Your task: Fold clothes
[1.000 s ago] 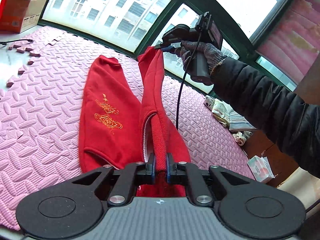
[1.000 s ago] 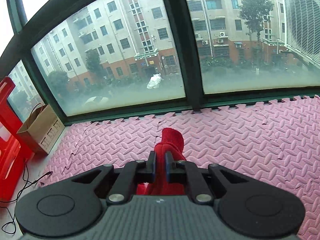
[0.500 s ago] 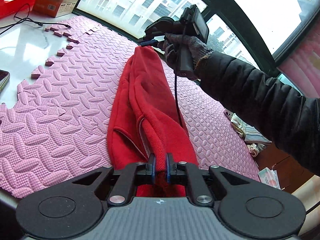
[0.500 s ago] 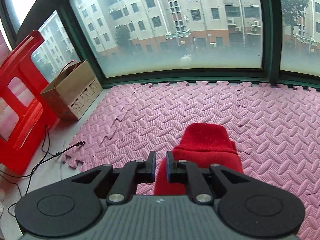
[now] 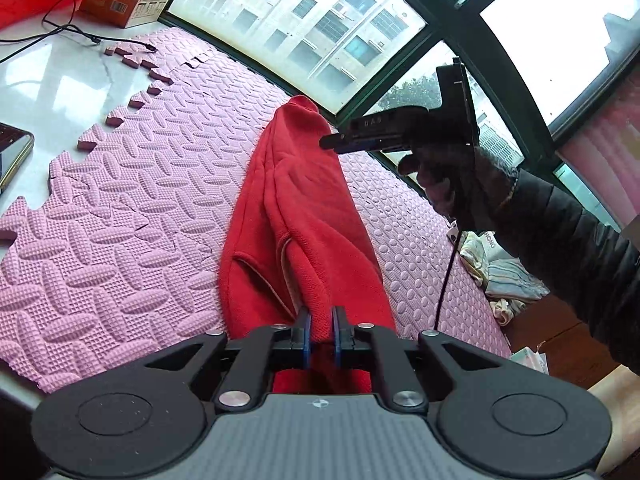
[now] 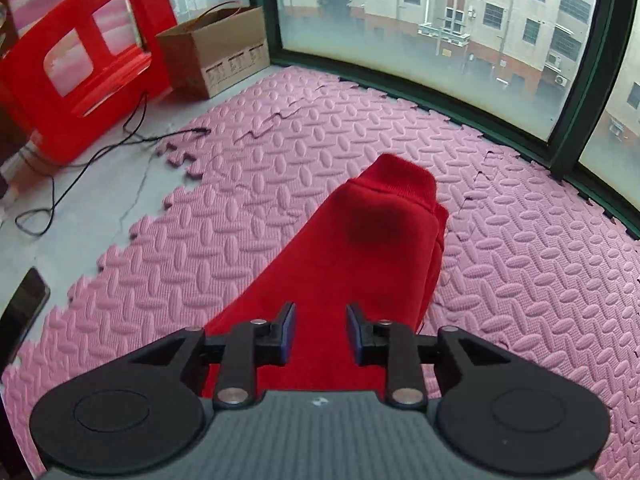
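Note:
Red trousers [image 5: 296, 216] lie folded lengthwise on the pink foam mat [image 5: 120, 208], the two legs stacked. My left gripper [image 5: 320, 336] is shut on the waist end of the cloth. In the left wrist view the right gripper [image 5: 332, 142] hovers over the far cuff end, held by a gloved hand [image 5: 460, 184]. In the right wrist view my right gripper [image 6: 321, 334] stands open just above the red trousers [image 6: 340, 264], with the ribbed cuffs [image 6: 394, 178] lying flat ahead of it.
A cardboard box [image 6: 216, 48] and a red plastic stool [image 6: 76, 68] stand by the window. A black cable [image 6: 100, 156] and a phone [image 6: 22, 312] lie on the bare floor left of the mat. Folded cloths [image 5: 500, 276] sit beyond the mat's right edge.
The lifted trouser leg came down over the other leg. My right gripper opened and let go of the cuff. The left gripper kept its hold.

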{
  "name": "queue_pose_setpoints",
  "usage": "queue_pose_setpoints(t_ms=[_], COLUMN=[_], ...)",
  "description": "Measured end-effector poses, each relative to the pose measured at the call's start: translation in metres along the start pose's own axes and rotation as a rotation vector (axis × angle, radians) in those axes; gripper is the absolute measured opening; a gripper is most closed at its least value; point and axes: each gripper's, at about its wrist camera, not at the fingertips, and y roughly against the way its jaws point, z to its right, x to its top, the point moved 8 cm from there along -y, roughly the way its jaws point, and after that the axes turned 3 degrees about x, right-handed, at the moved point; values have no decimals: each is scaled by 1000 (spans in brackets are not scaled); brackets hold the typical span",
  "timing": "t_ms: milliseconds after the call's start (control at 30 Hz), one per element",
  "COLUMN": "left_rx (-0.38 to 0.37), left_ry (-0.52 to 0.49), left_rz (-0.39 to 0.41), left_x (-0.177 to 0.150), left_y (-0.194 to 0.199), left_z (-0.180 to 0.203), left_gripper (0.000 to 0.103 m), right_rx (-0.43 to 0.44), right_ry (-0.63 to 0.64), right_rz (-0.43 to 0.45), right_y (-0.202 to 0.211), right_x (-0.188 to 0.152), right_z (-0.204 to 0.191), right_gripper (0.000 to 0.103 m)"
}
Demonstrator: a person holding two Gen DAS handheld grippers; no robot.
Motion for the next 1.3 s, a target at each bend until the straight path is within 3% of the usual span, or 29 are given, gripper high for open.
queue_pose_setpoints(t_ms=[100,167,233,400,500,700,833,867,1167,1300], left_rx=[17,30,47,101,146,221,238,245,314,306], left_ry=[-16,-28,-50,-102,-128,-196,-199,-201,-223,-185], left_rz=[2,13,33,44,10,-58,-77,-74,-39,-70], left_x=[9,18,30,64,76,79,79,79,84,88], left_y=[4,6,5,-22,-48,-84,-91,-90,-82,-86], left_z=[-1,-1,1,8,7,4,0,0,1,-11], left_gripper=[15,18,24,33,43,40,14,12,10,14], right_rx=[39,75,92,88,67,25,32,35,59,64], right_ry=[0,4,17,23,39,83,44,40,4,2], right_rz=[-7,10,43,99,147,204,218,220,231,236], right_y=[8,18,32,58,76,93,93,93,84,83], right_x=[-24,-38,-53,-80,-103,-140,-151,-151,-153,-148], right_z=[-16,-26,-36,-42,-45,-56,-53,-52,-49,-47], right_gripper=[28,38,40,42,48,52,54,54,54,54])
